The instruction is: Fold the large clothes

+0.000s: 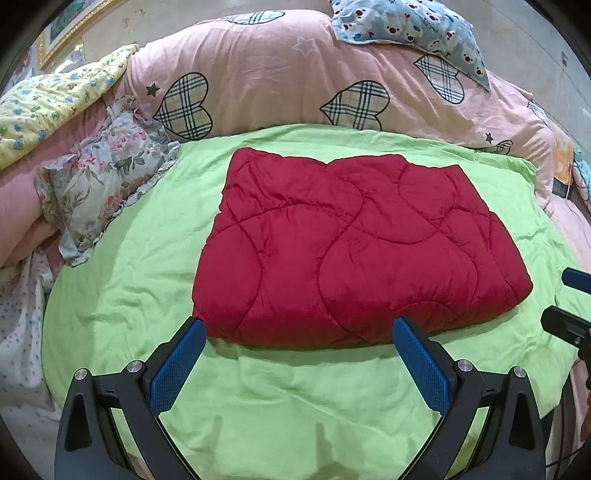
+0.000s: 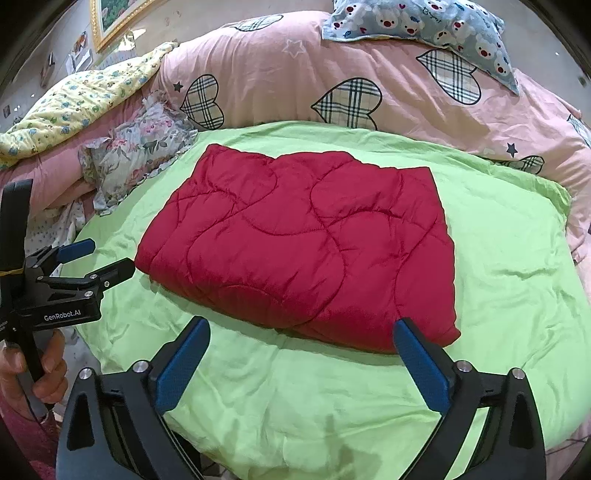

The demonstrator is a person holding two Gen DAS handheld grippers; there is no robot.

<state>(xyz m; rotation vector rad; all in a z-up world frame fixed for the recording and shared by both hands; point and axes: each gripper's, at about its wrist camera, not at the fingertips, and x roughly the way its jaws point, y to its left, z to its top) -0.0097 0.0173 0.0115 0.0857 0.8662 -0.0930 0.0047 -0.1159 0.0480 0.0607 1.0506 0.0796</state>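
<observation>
Red quilted garment (image 1: 354,251): we see it folded into a thick rectangle, lying flat in the middle of the green sheet (image 1: 288,398), curved stitch lines across its top.
Green sheet: we find it spread over the bed under the garment, wrinkled, with bare cloth all round the red fold.
Left gripper (image 1: 299,354): we hold it just short of the garment's near edge, its blue pads spread wide with nothing between them; from the right wrist view it shows at the left edge, jaws apart, gripped by a hand (image 2: 40,373).
Right gripper (image 2: 301,354): we hold it at the garment's near right corner, jaws wide apart and empty, one blue pad overlapping the red edge in the view; whether it touches we cannot tell.
Pink duvet (image 1: 295,74): we see it bunched behind the sheet, printed with plaid hearts and stars.
Floral pillow (image 1: 103,184): it lies at the sheet's left edge, apart from the garment.
Blue bear-print pillow (image 1: 406,26): it sits on top of the duvet.
Yellow flowered blanket (image 1: 55,99): far left, beyond the floral pillow.
</observation>
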